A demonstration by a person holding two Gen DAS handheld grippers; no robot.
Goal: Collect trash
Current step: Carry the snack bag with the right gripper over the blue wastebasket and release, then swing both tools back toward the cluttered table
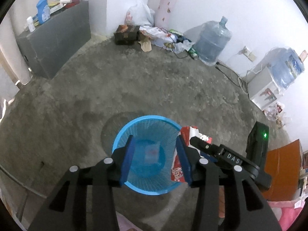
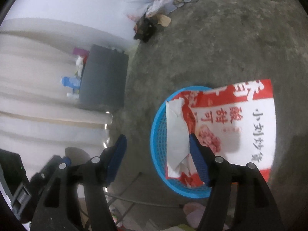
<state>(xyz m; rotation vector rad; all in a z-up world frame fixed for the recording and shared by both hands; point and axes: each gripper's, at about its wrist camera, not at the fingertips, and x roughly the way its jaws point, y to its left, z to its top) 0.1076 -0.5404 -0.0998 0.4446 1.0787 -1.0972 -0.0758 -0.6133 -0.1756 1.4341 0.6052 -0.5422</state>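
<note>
A blue mesh wastebasket (image 1: 123, 132) stands on the concrete floor, with a clear wrapper (image 1: 153, 151) lying at its bottom. My left gripper (image 1: 154, 157) is open and empty right above the basket. My right gripper (image 2: 156, 159) is open, tilted on its side; a red and white snack bag (image 2: 236, 121) hangs over the basket's rim (image 2: 154, 134) against the right finger (image 2: 198, 159). In the left wrist view the bag (image 1: 189, 132) and the right gripper (image 1: 209, 148) show at the basket's right edge.
A grey cabinet (image 1: 57, 44) with bottles on top stands at the left wall. A pile of bags, boxes and cables (image 1: 154, 36) lies by the far wall beside a large water jug (image 1: 211, 40). A water dispenser (image 1: 265, 88) and an orange board (image 1: 281, 171) are at the right.
</note>
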